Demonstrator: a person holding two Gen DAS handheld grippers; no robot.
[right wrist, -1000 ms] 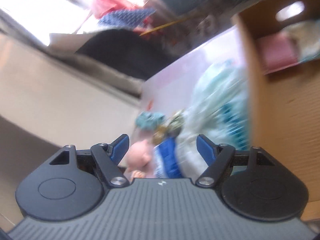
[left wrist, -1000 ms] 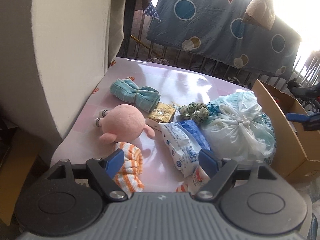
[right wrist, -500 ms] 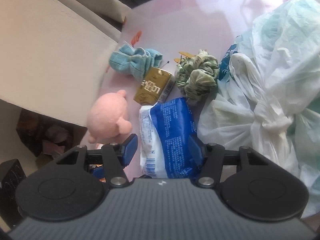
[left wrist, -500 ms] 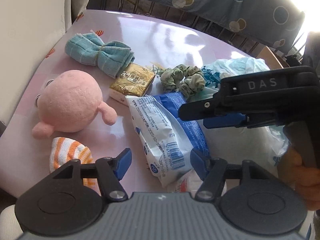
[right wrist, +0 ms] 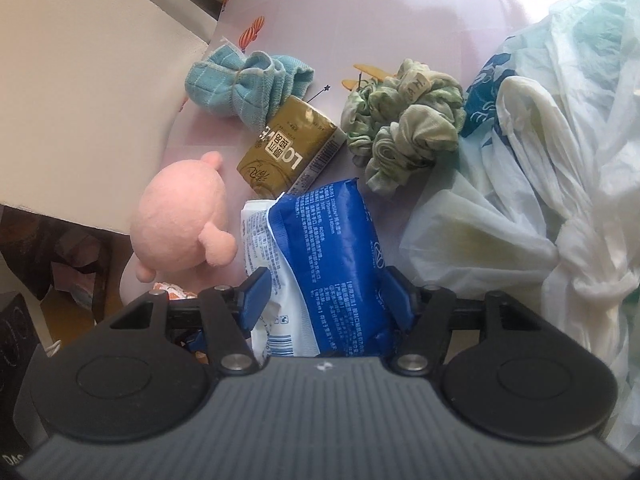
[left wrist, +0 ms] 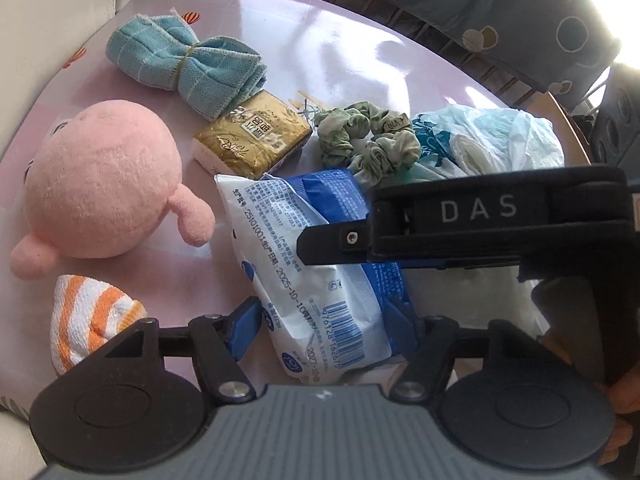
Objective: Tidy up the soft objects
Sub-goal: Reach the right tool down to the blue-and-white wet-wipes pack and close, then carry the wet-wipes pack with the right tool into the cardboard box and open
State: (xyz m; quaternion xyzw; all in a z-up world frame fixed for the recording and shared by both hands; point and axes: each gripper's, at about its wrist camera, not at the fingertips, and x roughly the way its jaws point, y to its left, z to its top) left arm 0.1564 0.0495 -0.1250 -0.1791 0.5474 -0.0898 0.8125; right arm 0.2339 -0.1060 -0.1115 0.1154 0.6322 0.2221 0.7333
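A blue and white tissue pack lies on the pink table; it also shows in the right wrist view. My left gripper is open with its fingers on either side of the pack's near end. My right gripper is open and straddles the same pack from above. Around it lie a pink plush toy, a teal cloth bundle, a gold tissue packet, green scrunchies and an orange-striped sock.
A knotted pale plastic bag fills the table's right side. A cardboard box edge stands behind it. A beige wall panel borders the table's left. A patterned blue sheet hangs behind the table.
Both grippers have moved down and closer to the tissue pack; their fingers now sit on either side of it. The objects on the table have not moved.
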